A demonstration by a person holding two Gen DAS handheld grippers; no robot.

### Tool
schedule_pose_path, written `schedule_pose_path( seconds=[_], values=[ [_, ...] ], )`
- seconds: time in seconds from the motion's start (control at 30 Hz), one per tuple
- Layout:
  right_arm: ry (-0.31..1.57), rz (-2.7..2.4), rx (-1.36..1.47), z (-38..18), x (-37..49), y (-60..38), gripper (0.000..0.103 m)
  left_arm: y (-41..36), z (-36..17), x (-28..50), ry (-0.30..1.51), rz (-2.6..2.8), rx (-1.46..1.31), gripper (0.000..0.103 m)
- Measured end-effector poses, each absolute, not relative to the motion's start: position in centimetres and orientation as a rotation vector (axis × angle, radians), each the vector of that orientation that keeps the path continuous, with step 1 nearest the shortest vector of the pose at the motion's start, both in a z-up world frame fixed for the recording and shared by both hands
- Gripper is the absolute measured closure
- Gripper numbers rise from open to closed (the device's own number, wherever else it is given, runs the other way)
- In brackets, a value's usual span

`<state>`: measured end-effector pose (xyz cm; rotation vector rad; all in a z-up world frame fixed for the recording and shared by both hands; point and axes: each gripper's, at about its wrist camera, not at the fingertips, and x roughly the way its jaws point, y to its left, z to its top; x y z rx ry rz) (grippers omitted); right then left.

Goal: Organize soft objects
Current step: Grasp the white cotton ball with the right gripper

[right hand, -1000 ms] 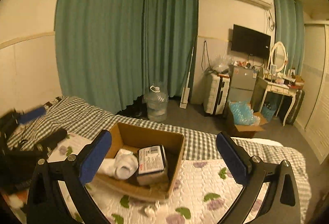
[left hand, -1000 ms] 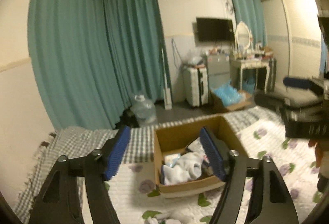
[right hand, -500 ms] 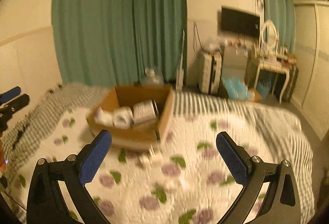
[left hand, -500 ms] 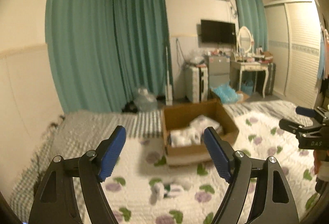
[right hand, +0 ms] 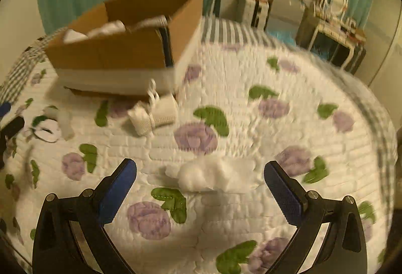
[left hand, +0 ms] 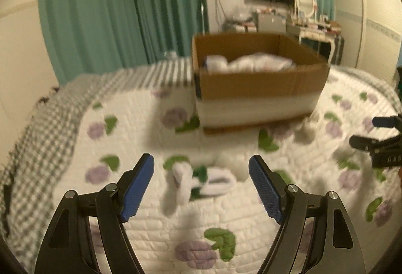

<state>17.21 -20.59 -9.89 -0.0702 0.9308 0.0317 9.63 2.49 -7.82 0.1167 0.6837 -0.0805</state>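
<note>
A cardboard box holding white soft items is seen on the flowered quilt of a bed, with teal curtains behind it. The left gripper is held with its jaws spread wide over a white sock-like piece that lies on the quilt between the blue pads, untouched by them. The right gripper is likewise spread wide and empty, a fluffy white piece being framed between its fingers, while a rolled white bundle lies just beside the box's near corner.
</note>
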Motion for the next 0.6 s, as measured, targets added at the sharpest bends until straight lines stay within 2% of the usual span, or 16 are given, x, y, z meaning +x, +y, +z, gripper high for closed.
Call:
schedule_pose_path(
  seconds=[0.13, 0.33, 0.4, 0.43, 0.6],
  values=[
    [1.004, 0.003, -0.036, -12.1, 18.8, -20.6, 0.002, 3.4, -10.3, 10.6, 0.741, -0.089, 0.111, 0.024],
    [1.03, -0.072, -0.029, -14.1, 19.9, -21.0, 0.026, 3.5, -11.6, 11.0, 0.778, -0.1, 0.101, 0.024],
    [1.012, -0.062, -0.019, -13.6, 19.7, -21.0, 0.055, 3.4, -11.8, 10.9, 0.782, -0.102, 0.107, 0.024],
    [1.003, -0.062, -0.022, -13.3, 19.6, -20.8, 0.06, 3.4, -11.9, 10.9, 0.782, -0.101, 0.111, 0.024],
    [0.929, -0.035, -0.003, -10.8, 18.7, -20.2, 0.06, 3.9, -12.4, 11.3, 0.788, -0.087, 0.105, 0.024]
  ],
)
